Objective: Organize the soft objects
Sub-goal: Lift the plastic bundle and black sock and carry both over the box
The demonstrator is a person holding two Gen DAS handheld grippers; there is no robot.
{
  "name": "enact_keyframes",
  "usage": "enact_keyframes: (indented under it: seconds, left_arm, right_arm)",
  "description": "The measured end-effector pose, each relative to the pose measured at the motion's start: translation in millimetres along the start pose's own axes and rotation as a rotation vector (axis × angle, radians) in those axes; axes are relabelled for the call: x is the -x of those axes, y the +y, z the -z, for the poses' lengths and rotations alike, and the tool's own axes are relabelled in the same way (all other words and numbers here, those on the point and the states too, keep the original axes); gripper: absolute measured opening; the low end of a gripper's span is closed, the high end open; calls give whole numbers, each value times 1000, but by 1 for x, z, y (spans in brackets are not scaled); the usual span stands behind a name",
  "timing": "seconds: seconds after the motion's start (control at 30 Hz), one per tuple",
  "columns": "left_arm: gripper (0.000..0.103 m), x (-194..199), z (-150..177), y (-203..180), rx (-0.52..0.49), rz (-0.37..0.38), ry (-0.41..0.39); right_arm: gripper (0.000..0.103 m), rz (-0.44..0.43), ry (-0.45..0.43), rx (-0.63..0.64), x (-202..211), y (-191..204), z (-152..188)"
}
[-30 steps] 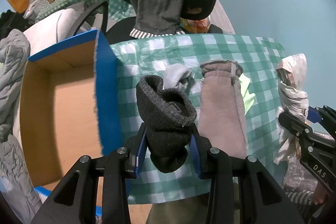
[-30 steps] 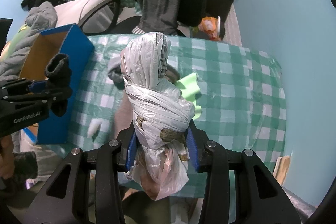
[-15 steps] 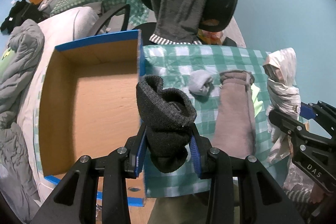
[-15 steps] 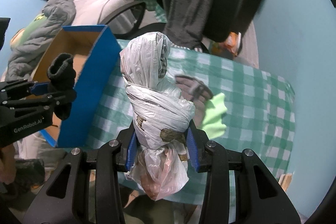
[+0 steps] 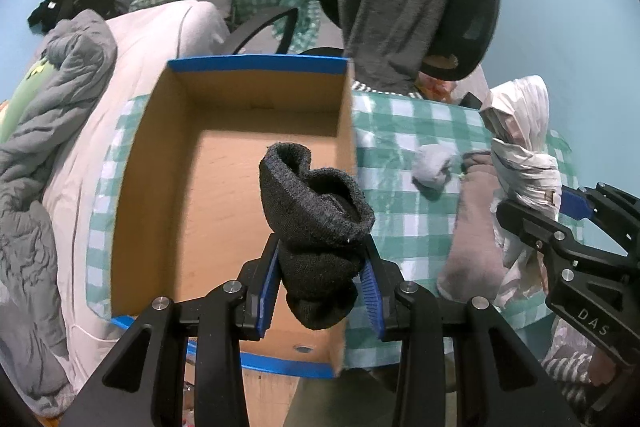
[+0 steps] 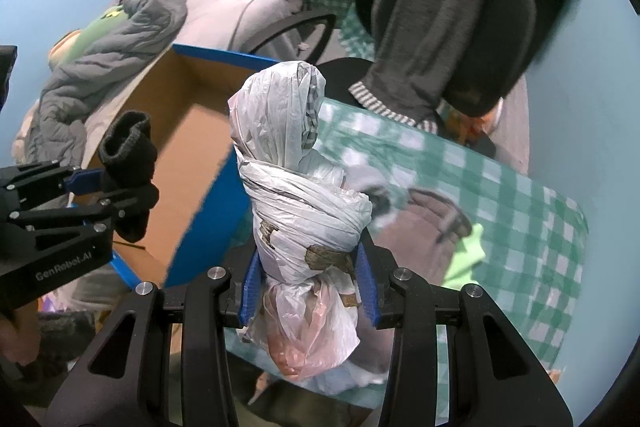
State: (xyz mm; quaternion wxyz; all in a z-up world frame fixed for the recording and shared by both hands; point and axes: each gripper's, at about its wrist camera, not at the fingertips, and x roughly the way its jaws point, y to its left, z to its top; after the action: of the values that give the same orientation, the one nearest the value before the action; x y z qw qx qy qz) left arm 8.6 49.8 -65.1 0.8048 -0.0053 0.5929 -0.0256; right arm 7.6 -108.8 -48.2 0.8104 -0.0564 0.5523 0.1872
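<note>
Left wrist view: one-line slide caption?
Left gripper clamps a rolled dark sock over the open cardboard box; right gripper carries a wrapped plastic bag alongside.

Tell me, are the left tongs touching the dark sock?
Touching. The left wrist view shows the left tongs with both blue pads pressed against the dark sock, squeezing its lower part.

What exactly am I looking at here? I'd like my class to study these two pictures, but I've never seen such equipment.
A person holds one two-fingered tool in each hand; each carries a camera looking along its fingers, giving the two views. The left hand-held gripper is clamped on a dark rolled sock, above an open cardboard box with blue edges. The right hand-held gripper is clamped on a knotted white plastic bag. On the green checked tablecloth lie a small grey sock ball, a brownish cloth and something lime green.
</note>
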Motion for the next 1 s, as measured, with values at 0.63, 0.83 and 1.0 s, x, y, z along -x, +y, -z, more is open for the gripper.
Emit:
enact_keyframes:
  seconds: [0.63, 0.83, 1.0]
  left_arm:
    - [38, -8, 6, 71, 78, -70, 9]
    - [38, -18, 7, 84, 79, -88, 27]
    - [38, -27, 7, 92, 82, -96, 45]
  right_arm:
    - [40, -84, 32, 104, -37, 75, -45]
    - [40, -101, 57, 123, -52, 95, -54]
    - [40, -109, 82, 135, -65, 104, -58]
